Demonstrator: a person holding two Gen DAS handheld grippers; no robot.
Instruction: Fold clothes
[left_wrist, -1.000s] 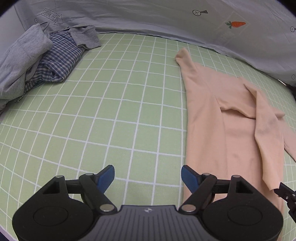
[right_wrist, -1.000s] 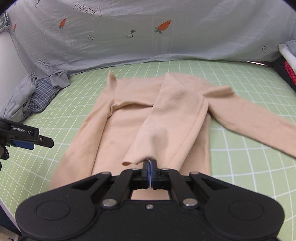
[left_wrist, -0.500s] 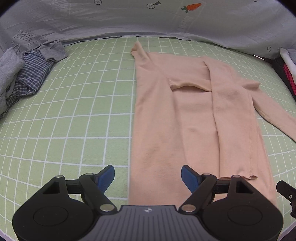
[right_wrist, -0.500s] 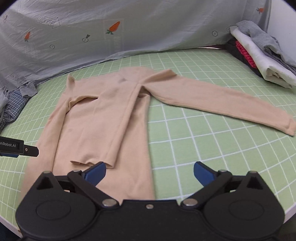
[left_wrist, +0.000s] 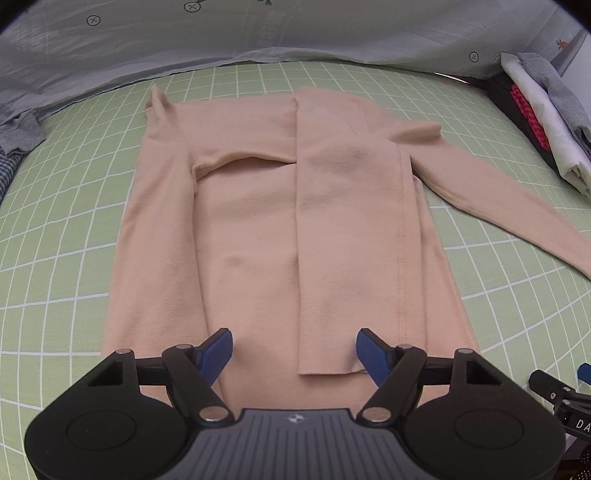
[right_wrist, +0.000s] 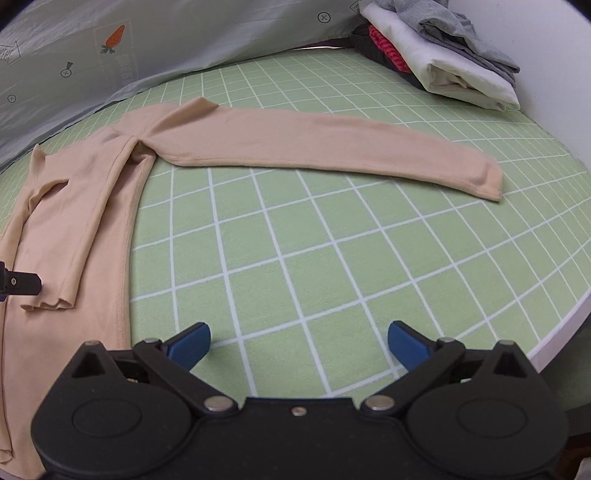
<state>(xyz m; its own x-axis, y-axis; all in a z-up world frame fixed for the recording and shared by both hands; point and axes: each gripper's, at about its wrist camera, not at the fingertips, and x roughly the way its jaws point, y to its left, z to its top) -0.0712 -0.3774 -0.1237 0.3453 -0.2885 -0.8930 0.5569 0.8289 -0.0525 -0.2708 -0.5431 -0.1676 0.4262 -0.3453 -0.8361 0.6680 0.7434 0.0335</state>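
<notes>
A: Sweater (left_wrist: 258, 229), peach, long-sleeved. It lies flat on the green grid mat (right_wrist: 332, 258). Start at the left fingers?

B: Left gripper (left_wrist: 294, 349): blue pads (left_wrist: 218, 349) spread wide, nothing between them. It hangs over the hem end of the sweater. The cuff of the folded sleeve (left_wrist: 347, 236) lies between the two pads, just ahead of the right-hand one. I cannot tell whether that pad touches the cloth.

A: And ahead of those fingers?

B: The folded sleeve runs straight away from the pads along the body, up to the shoulder. Left of it a fold line crosses the chest, and the collar end pokes up at the far left. Beyond the sweater hangs a grey printed sheet (left_wrist: 258, 33).

A: Right gripper?

B: Right gripper (right_wrist: 298, 345): pads also wide apart, empty, over bare mat. The sweater's side edge lies just left of the left-hand pad, apart from it.

A: Outward from there?

B: The unfolded sleeve (right_wrist: 332, 147) stretches across the mat well ahead of the fingers, cuff pointing right. Far ahead and to the right sits a stack of folded clothes (right_wrist: 443, 59), white, grey, with red knit showing. The tip of the left gripper shows at the left edge of the right wrist view, over the sweater.

A: Anything left of the left fingers?

B: Far left, a grey garment (left_wrist: 18, 133) at the mat's edge.
</notes>
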